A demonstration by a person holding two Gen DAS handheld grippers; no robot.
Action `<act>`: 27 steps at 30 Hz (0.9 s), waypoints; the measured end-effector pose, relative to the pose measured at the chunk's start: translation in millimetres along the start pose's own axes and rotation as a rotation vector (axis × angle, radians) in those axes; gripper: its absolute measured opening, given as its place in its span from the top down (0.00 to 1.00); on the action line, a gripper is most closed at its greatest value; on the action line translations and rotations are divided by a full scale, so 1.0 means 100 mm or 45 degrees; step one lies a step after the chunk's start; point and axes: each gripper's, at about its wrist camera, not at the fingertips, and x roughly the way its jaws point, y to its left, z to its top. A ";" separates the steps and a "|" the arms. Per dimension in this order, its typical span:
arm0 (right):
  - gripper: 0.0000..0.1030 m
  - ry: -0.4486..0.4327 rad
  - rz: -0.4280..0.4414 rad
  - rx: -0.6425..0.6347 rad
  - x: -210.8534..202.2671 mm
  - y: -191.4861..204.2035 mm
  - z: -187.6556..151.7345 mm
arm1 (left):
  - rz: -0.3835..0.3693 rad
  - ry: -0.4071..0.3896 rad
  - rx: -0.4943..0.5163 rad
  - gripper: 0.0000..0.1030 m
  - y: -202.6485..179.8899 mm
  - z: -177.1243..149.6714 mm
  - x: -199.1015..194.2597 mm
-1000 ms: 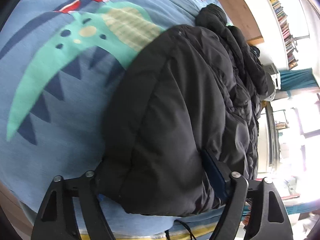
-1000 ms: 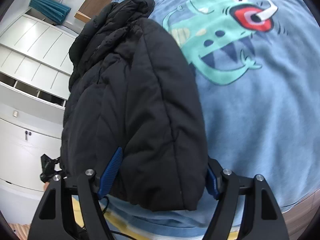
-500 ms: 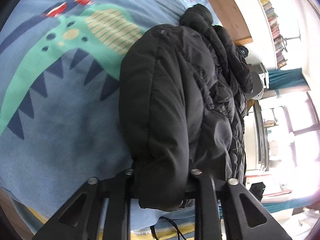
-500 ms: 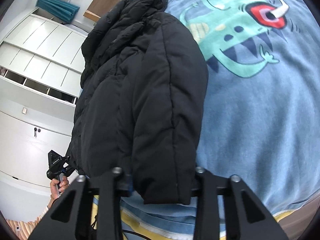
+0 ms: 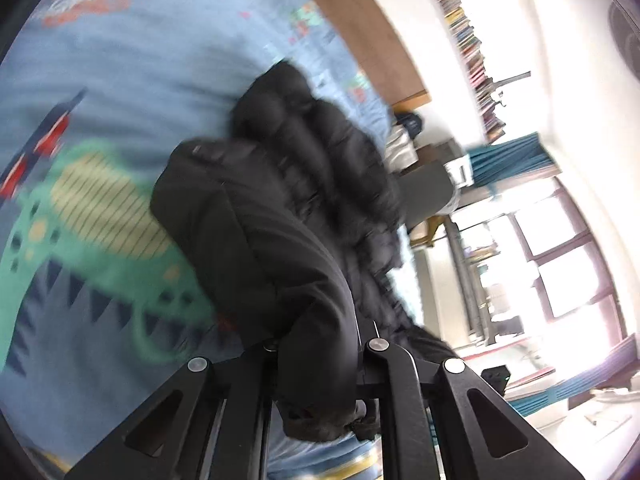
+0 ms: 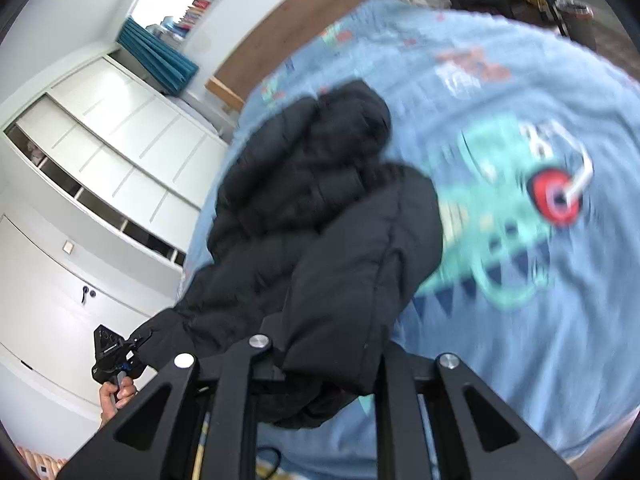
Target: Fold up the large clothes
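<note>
Black puffer jacket bunched ahead of both grippers on the bed — left gripper and right gripper each clamped on its near hem, blue dinosaur-print bedspread beyond, white cupboards left of the right gripper — bookshelf, teal curtain.

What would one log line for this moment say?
left gripper: shut on black puffer jacket | right gripper: shut on jacket | surface: blue monster-print bedspread

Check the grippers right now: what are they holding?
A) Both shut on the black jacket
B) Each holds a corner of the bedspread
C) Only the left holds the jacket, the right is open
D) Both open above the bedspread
A: the left gripper and the right gripper each pinch an edge of the jacket, lifted above the bedspread.
</note>
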 end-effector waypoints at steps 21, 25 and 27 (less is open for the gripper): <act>0.87 -0.330 -0.040 0.056 0.82 0.44 2.49 | -0.012 -0.238 0.031 0.89 -0.63 2.38 0.99; 0.87 -0.339 -0.104 0.068 1.29 0.37 2.90 | 0.067 -0.232 0.038 0.89 -0.53 2.83 1.43; 0.87 -0.339 -0.141 0.078 1.54 0.30 3.07 | 0.092 -0.226 0.029 0.89 -0.46 3.02 1.64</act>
